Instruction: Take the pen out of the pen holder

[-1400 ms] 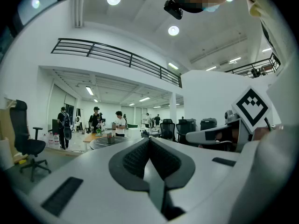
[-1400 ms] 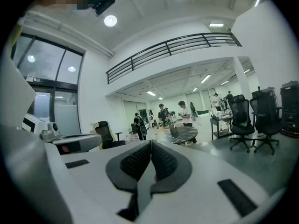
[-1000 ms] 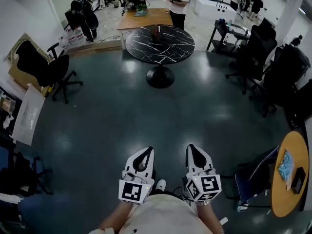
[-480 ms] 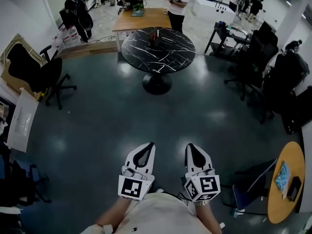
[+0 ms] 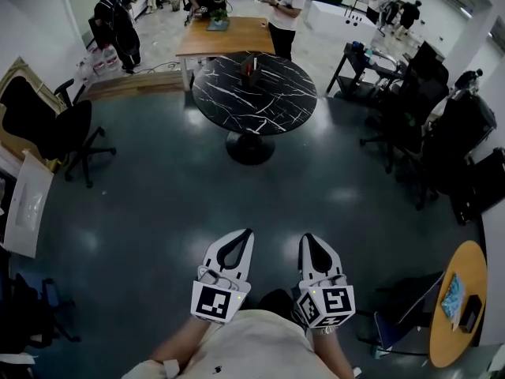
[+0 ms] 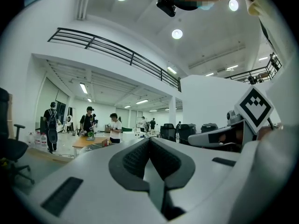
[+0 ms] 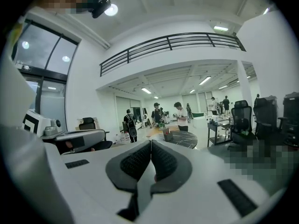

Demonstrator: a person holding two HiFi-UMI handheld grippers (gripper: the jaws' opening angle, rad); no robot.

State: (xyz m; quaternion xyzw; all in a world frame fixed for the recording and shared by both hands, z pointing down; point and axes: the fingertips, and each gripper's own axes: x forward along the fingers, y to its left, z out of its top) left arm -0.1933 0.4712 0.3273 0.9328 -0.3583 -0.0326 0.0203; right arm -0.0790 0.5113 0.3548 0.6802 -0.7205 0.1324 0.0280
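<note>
Both the left gripper (image 5: 245, 237) and right gripper (image 5: 307, 240), jaws closed and empty, point toward a black table (image 5: 278, 103) carrying the pen holder (image 5: 251, 61), well ahead.

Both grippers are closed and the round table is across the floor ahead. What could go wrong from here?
The left gripper and right gripper are both shut and empty. If they are not opened in time, they could knock the pen holder over. The holder stands toward the far side of the table, so the reach may be long. A person in a white shirt stands close beyond that edge.
</note>
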